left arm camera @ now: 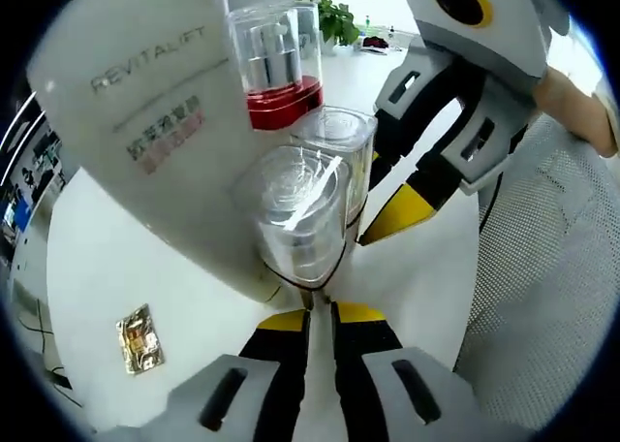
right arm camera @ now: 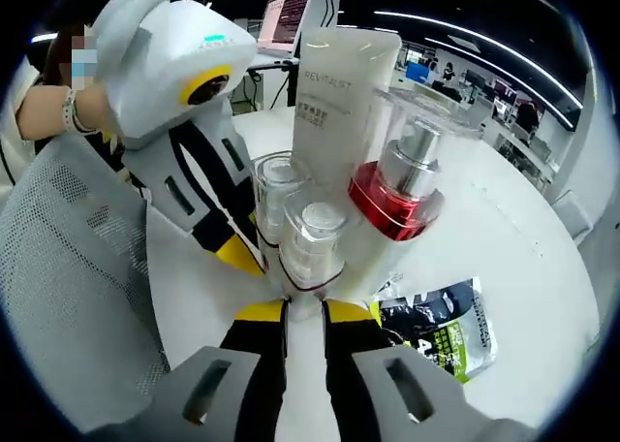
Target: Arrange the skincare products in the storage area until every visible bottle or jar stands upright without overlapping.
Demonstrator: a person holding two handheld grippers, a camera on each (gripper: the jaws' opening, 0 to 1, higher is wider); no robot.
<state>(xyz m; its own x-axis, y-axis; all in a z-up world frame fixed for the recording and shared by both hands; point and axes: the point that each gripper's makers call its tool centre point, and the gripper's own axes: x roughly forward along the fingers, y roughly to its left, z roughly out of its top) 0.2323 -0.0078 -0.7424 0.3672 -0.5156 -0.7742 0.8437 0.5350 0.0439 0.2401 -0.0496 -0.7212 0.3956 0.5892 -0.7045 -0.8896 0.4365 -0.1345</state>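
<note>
Two clear jars, both upright on the white table (right arm camera: pixel 542 258). Left gripper (left arm camera: pixel 320 311) jaws together, pinching one clear jar (left arm camera: pixel 295 214) at its base; right gripper (right arm camera: pixel 303 311) likewise clamps the second clear jar (right arm camera: pixel 312 243). White tube (right arm camera: pixel 339 83) stands vertical behind, red-based pump bottle (right arm camera: pixel 405 185) just beside. Sachet (right arm camera: pixel 441 335) lies flat nearby.
</note>
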